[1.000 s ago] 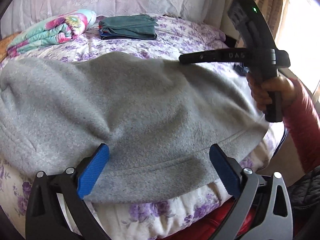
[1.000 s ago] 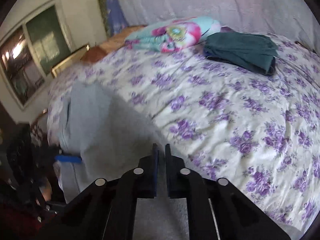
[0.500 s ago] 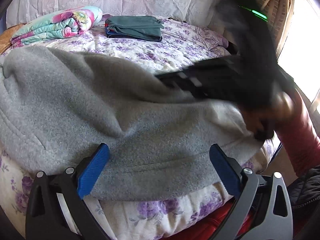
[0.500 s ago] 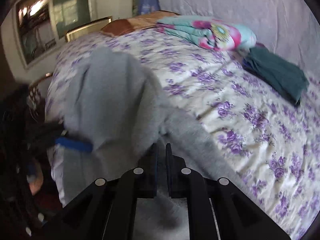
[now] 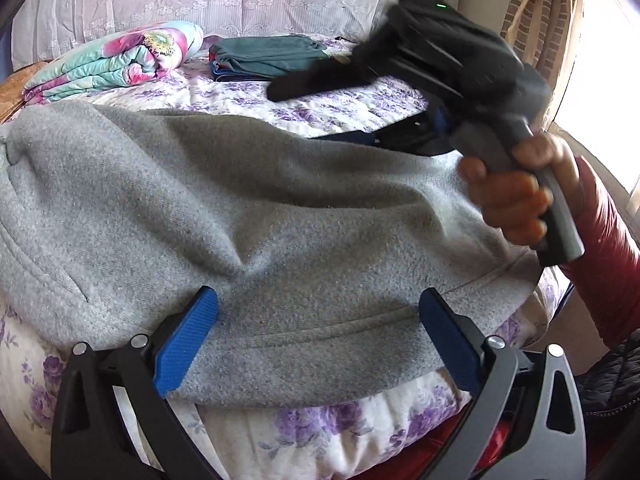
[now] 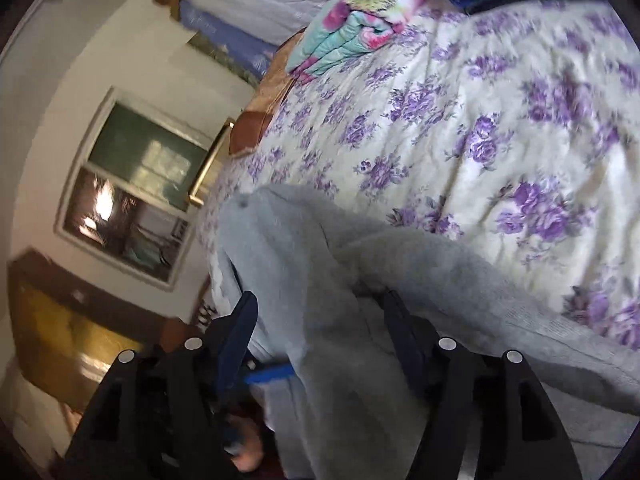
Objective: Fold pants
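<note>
Now that the right gripper [image 6: 320,320] is spreading its jaws wide and letting go of the pants [image 5: 280,220], they are lying folded along the bed's [image 5: 320,420] near edge, the left gripper [image 5: 320,332] hovering wide open, empty.

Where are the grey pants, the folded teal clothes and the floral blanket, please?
grey pants [image 5: 280,208]: left wrist view, middle of the cloth.
folded teal clothes [image 5: 264,54]: left wrist view, top of the pile.
floral blanket [image 5: 120,60]: left wrist view, its rolled side.
</note>
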The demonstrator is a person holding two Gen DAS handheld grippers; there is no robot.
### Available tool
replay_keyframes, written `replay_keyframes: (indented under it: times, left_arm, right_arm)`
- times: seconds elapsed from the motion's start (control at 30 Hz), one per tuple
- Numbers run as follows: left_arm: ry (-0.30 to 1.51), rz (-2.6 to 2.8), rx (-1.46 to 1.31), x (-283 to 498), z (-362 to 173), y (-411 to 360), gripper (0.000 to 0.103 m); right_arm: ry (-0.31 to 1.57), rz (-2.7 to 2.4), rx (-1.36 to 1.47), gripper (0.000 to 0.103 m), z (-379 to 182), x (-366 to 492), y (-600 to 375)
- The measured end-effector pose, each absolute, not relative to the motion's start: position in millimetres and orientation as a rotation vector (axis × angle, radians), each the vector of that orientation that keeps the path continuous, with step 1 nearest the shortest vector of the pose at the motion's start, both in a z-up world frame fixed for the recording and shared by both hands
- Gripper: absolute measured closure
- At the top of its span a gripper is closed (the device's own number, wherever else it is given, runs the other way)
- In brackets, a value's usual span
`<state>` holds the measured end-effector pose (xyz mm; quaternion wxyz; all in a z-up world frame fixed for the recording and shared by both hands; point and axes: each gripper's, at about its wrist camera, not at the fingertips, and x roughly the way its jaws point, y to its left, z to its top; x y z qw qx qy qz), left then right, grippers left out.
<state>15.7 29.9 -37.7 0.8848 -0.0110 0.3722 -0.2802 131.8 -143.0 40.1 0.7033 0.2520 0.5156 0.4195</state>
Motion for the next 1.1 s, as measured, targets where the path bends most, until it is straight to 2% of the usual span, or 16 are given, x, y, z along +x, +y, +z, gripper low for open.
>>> replay_keyframes:
  times: [0.13, 0.3, 0.47, 0.67, 0.73, 0.8, 0.83, 0.9, 1.1]
  left_arm:
    - [0.773, -0.586, -0.025, 14.4, -36.9, 29.1, 0.005]
    - [0.772, -0.593, -0.031, 13.6, -36.0, 29.5, 0.005]
    - [0.763, -0.585, -0.020, 10.0, -36.7, 27.2, 0.005]
    - [0.766, -0.588, -0.025, 11.0, -36.1, 26.5, 0.005]
    - [0.764, -0.588, -0.026, 10.6, -35.9, 26.3, 0.005]
    - [0.764, -0.586, -0.030, 11.2, -36.1, 26.1, 0.005]
    - [0.765, -0.585, -0.029, 11.5, -36.1, 25.5, 0.005]
    - [0.766, -0.584, -0.026, 11.7, -35.7, 25.6, 0.005]
    - [0.762, -0.585, -0.029, 11.1, -36.3, 26.7, 0.005]
  right_arm:
    - [1.183, 0.890, 0.747, 0.037, 26.6, 144.0, -142.9]
    - [1.258, 0.837, 0.856, 0.044, 11.9, 150.5, -147.0]
    - [1.318, 0.824, 0.897, 0.043, 4.2, 158.2, -135.1]
    - [1.295, 0.807, 1.051, 0.042, -10.4, 165.3, -130.4]
    - [1.222, 0.795, 1.159, 0.052, -9.4, 164.4, -144.0]
    - [1.143, 0.797, 1.105, 0.064, 2.1, 170.8, -149.5]
    - [1.132, 0.788, 1.068, 0.065, 4.5, 175.3, -150.5]
    - [1.166, 0.764, 1.070, 0.075, -4.2, 180.7, -152.5]
    - [1.171, 0.760, 1.002, 0.077, -4.1, 173.0, -158.3]
